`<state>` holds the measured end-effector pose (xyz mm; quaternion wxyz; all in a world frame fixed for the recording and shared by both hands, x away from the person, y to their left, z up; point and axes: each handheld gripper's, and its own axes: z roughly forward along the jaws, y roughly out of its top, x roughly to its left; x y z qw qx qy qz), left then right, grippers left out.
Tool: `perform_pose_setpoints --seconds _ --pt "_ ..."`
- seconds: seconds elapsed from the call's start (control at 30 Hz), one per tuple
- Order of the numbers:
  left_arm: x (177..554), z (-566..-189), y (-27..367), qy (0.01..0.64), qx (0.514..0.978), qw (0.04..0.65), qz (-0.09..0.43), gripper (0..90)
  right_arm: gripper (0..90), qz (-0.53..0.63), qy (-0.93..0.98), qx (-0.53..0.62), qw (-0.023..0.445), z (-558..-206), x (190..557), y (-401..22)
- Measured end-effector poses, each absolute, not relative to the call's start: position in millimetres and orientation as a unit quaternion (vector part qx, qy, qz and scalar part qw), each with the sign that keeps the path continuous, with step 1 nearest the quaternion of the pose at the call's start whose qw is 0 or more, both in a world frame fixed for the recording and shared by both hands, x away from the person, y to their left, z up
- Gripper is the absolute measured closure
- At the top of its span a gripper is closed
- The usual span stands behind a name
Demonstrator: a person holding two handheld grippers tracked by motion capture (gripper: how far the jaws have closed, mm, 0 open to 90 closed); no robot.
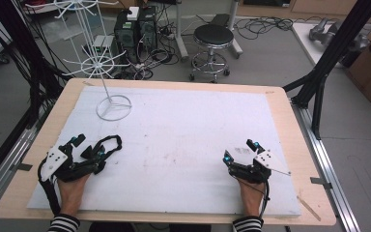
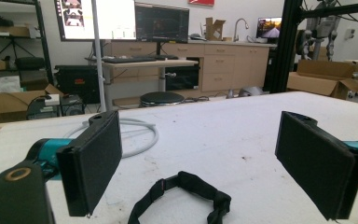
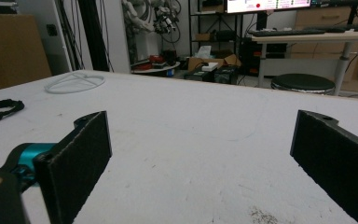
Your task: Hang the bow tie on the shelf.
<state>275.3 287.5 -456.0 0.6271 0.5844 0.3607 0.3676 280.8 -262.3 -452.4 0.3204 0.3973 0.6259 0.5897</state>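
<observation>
A black strap loop [image 1: 108, 144] lies on the white mat [image 1: 183, 125], just right of my left gripper [image 1: 88, 146]. That gripper rests on the mat at the front left, open, nothing between its jaws. In the left gripper view the strap [image 2: 182, 192] lies low between the open jaws of the left gripper [image 2: 199, 125], apart from both pads. My right gripper [image 1: 240, 151] rests at the front right, open and empty. In the right gripper view the right gripper [image 3: 203, 122] faces bare mat, with the strap [image 3: 0, 109] far off at the left.
A white wire stand rises from a ring base [image 1: 113, 107] at the mat's back left, also seen as the ring base [image 2: 137, 134] and the ring base [image 3: 74, 81]. A thin wooden stick [image 1: 311, 208] lies near the front right corner. Beyond the table stand a stool [image 1: 213, 36] and computer towers [image 1: 135, 29].
</observation>
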Motion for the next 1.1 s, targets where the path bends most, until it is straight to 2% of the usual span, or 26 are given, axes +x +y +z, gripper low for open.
perform_pose_setpoints --seconds 0.97,1.1 --pt "275.4 -455.3 285.3 0.371 0.583 0.613 0.382 14.7 4.1 0.593 0.623 0.395 0.324 -452.6 280.4 -262.7" --pt "275.9 -452.6 286.3 0.384 0.598 0.607 0.354 14.6 4.1 0.592 0.624 0.394 0.324 -452.6 280.5 -262.7"
